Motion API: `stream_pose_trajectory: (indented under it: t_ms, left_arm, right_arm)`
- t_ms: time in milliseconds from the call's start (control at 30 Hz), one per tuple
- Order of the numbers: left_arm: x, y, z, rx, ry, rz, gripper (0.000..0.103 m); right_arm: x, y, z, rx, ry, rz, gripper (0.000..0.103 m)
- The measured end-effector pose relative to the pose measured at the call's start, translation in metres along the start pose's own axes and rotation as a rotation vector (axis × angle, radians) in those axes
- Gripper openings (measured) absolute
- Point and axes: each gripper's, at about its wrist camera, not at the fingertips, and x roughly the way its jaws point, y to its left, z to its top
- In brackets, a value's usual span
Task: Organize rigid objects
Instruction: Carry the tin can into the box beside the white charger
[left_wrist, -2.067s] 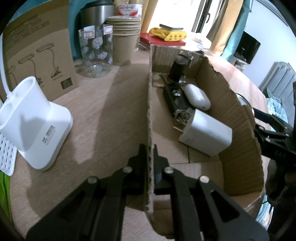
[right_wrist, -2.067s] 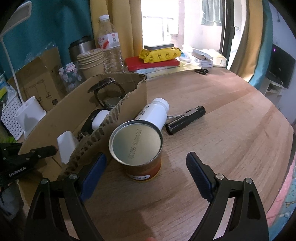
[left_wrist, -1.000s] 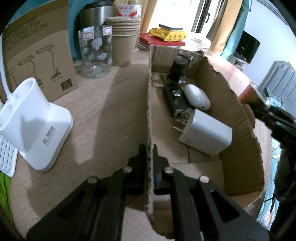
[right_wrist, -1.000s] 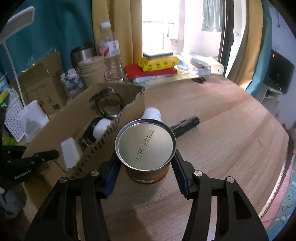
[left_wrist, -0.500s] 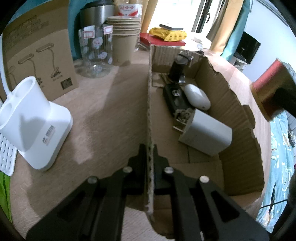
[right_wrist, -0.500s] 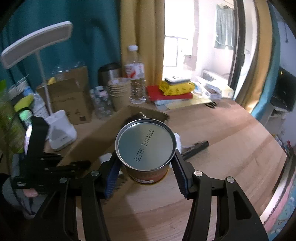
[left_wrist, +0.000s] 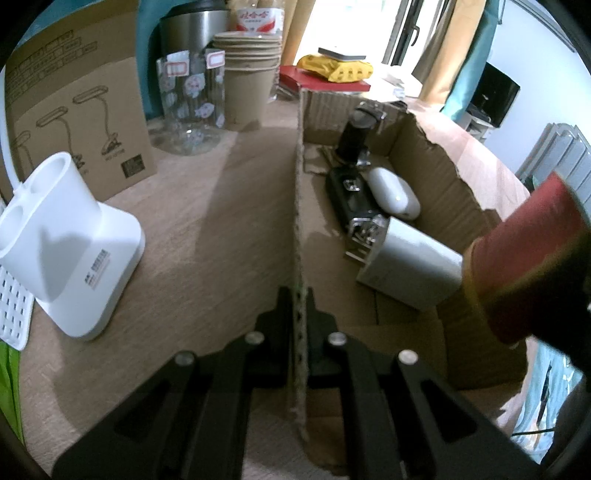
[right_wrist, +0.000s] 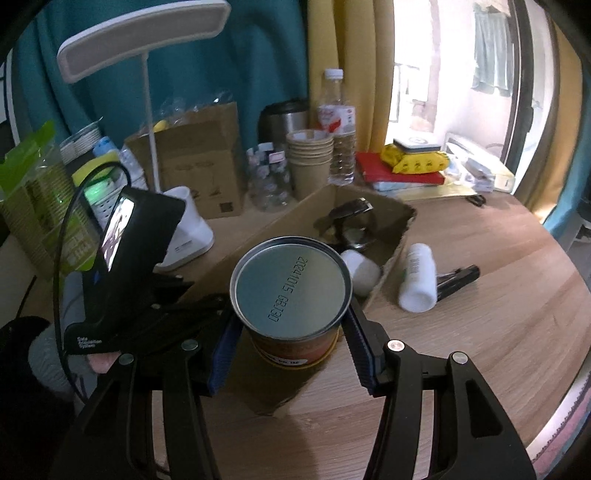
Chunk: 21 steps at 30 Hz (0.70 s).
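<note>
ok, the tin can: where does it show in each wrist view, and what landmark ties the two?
Left wrist: the tin can enters from the right edge, blurred, red-sided, above the cardboard box's torn right wall.
Right wrist: the can sits centre frame, its silver stamped end facing the camera, clamped in the right gripper.
Shared landmark: the stack of paper cups behind the box.
</note>
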Motion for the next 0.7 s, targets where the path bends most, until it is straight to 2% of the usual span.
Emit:
stream_pose_trajectory:
  t_ms: [333, 700]
  left_arm:
    - [0.000, 0.000, 0.000, 0.000, 0.000, -0.001, 0.004]
    - [0.000, -0.001, 0.000, 0.003, -0.001, 0.001, 0.004]
  right_arm:
    - [0.010, 0.008, -0.007, -0.009, 0.038, 0.043, 0.057]
    - [0.026, 0.003, -0.012, 0.000, 0.075, 0.048, 0.057]
